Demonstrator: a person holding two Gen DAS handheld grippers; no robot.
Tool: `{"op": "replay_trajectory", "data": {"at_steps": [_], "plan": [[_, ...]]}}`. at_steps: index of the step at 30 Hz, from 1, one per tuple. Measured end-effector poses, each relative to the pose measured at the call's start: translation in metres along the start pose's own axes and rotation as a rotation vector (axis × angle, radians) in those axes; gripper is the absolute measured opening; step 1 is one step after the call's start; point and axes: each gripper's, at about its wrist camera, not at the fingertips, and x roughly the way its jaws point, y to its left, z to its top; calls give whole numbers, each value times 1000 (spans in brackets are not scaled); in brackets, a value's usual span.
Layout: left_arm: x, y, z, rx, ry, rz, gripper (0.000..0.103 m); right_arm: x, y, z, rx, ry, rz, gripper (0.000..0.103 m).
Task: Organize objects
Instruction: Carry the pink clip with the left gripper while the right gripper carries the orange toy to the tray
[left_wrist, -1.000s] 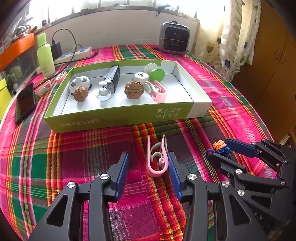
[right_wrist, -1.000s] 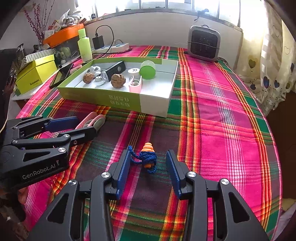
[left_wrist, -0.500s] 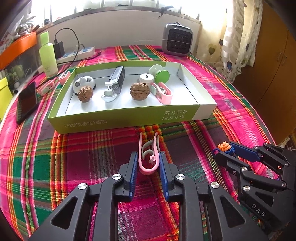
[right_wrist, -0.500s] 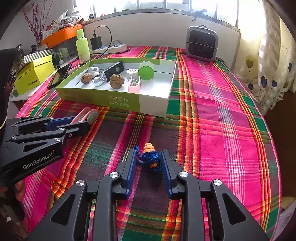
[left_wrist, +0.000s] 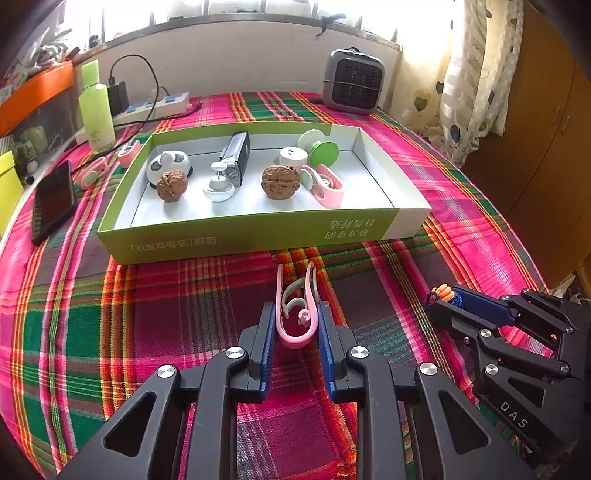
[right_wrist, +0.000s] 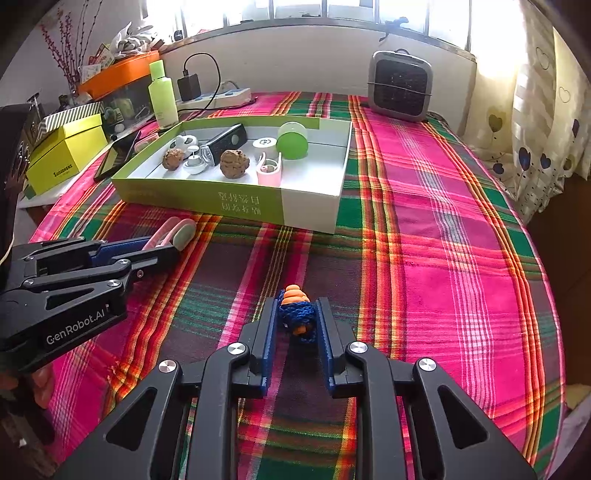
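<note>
Pink clip (left_wrist: 295, 317) pinched by left fingers (left_wrist: 266, 332); right fingers (right_wrist: 266, 332) closing on blue-orange toy (right_wrist: 297, 314).

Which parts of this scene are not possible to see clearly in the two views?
- Left wrist view: the lower end of the pink plastic clip is hidden between the left gripper fingers.
- Right wrist view: the blue cord wrapped round the orange ribbed plug covers its middle.
- Both views: the print on the green and white cardboard box is too small to read.
</note>
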Motion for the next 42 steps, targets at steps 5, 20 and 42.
{"op": "replay_trajectory", "data": {"at_steps": [5, 20, 42], "plan": [[-1, 1, -1, -2, -1, -5, 20, -1, 3, 0, 5, -2, 7, 22], [-14, 10, -1, -11, -43, 2, 20, -7, 15, 4, 9, -33, 29, 21], [-29, 23, 20, -22, -95, -12, 20, -10, 26, 31, 2, -92, 46, 21]]}}
